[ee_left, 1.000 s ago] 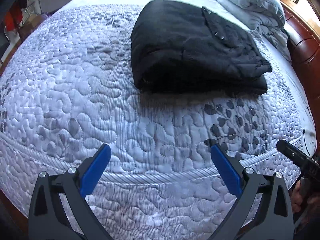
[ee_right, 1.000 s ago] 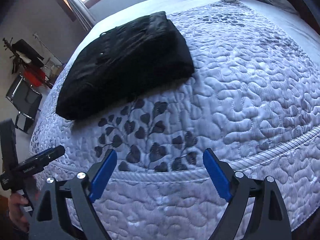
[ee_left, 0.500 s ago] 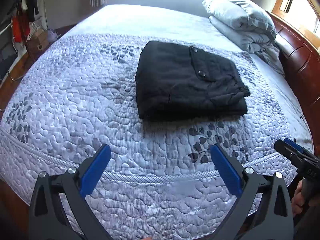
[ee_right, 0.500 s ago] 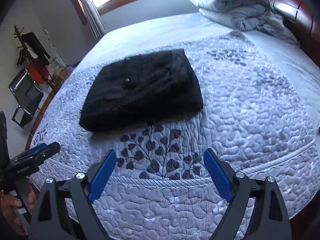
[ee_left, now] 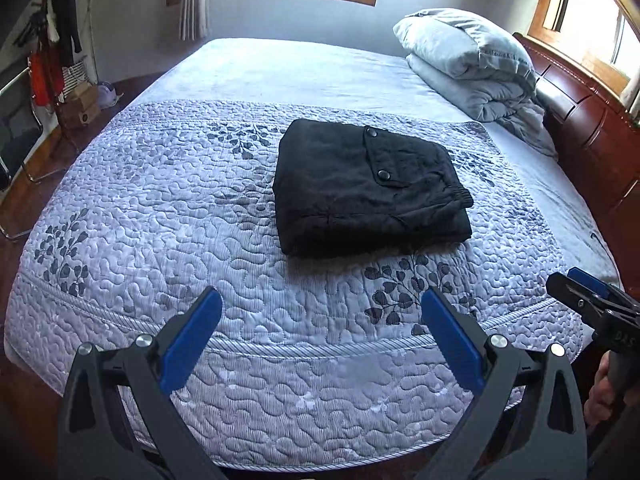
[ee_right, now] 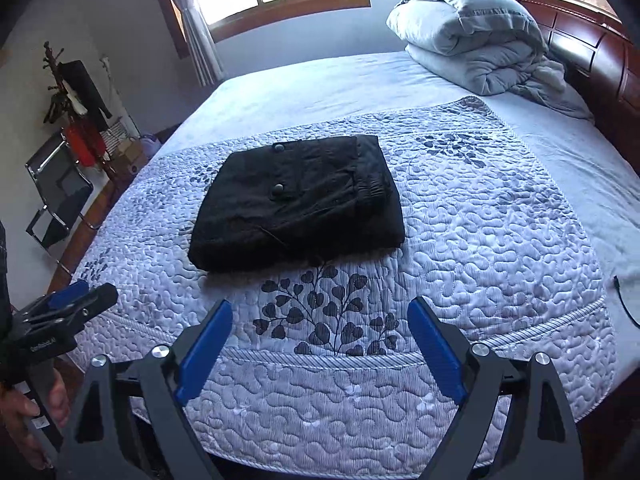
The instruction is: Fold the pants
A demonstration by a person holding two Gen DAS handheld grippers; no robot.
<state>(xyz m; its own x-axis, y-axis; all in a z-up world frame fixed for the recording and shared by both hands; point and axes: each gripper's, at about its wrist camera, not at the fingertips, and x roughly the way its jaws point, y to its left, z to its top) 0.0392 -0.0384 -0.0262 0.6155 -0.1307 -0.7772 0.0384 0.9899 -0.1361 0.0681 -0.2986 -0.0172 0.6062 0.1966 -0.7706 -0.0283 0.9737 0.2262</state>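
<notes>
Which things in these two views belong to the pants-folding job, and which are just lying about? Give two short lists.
Part of the job:
- black pants, folded on the quilt
- left hand-held gripper, open
- right hand-held gripper, open

Just lying about:
- bundled grey duvet
- coat rack
- chair
- curtain

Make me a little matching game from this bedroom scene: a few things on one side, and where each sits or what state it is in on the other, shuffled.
Things:
1. black pants
2. grey duvet
3. left gripper
4. quilted bedspread

Places or states:
A. bundled up near the headboard
B. jaws wide apart, holding nothing
C. folded into a compact rectangle
D. spread flat under the pants

Pairs: 1-C, 2-A, 3-B, 4-D
</notes>
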